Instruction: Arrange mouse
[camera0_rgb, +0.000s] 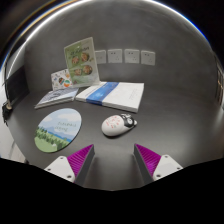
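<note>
Your claw (116, 158) hangs wide open and empty above the table (170, 125), its pads parted to take a body. From the left: a round mat (58, 129), likely the resting place; a booklet (57, 96); an upright card (80, 62); a flat box (113, 95). Just ahead of your fingers lies the mouse (118, 124), beside the mat.

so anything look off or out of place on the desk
Only the mouse: it sits on the bare desk, right of the round mouse pad, not on it, just ahead of the open gripper. Nothing looks spilled or damaged.
</note>
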